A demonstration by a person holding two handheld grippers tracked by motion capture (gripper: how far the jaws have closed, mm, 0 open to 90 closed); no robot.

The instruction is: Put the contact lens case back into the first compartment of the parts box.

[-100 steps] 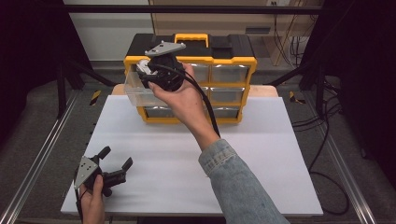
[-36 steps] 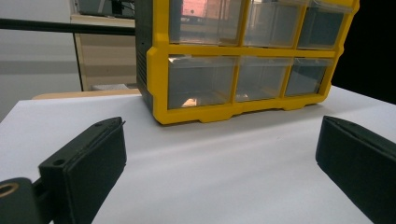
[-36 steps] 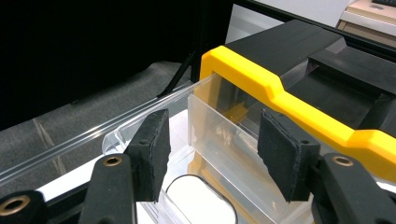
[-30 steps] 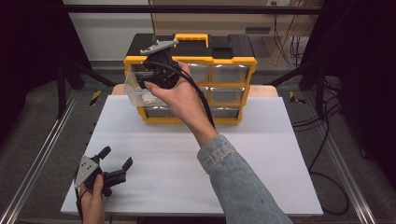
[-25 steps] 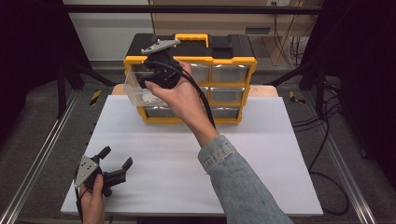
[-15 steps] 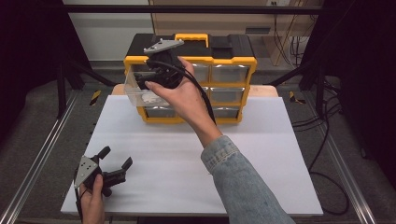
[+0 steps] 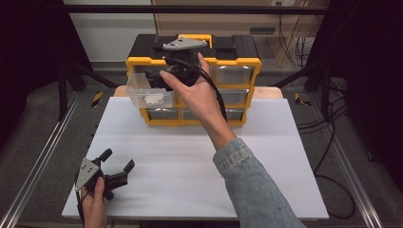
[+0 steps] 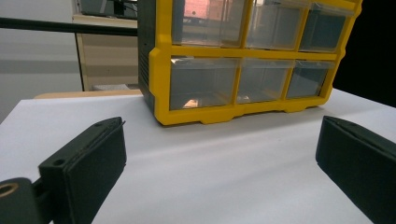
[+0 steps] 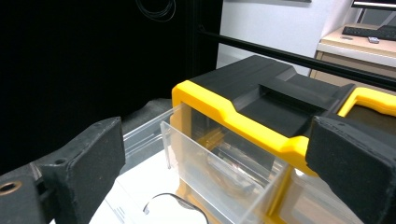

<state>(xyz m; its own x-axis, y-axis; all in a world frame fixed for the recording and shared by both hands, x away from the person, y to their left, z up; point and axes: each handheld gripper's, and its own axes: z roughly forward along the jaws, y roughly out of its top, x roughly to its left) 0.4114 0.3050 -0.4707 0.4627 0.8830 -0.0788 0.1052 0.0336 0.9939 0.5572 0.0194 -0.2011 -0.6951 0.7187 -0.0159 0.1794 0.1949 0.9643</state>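
White desk (image 7: 199,166), yellow drawer cabinet (image 7: 237,66) at far edge. Clear drawer (image 7: 142,92) pulled out top left, white item inside. Your right gripper (image 7: 159,80) over it, jaws apart; lower squarely. Left gripper (image 7: 116,166) near-left, jaws apart.

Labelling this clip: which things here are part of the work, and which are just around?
In use:
right hand-held gripper, open
pulled-out clear drawer
white item in it
yellow organiser

Idle:
left hand-held gripper, open
floor cables

My black-jawed tongs (image 7: 115,167) at lower left; yellow-framed, black-topped organiser (image 7: 237,61) at top centre; clear drawers; white tabletop (image 7: 190,161); blue denim sleeve (image 7: 252,185).
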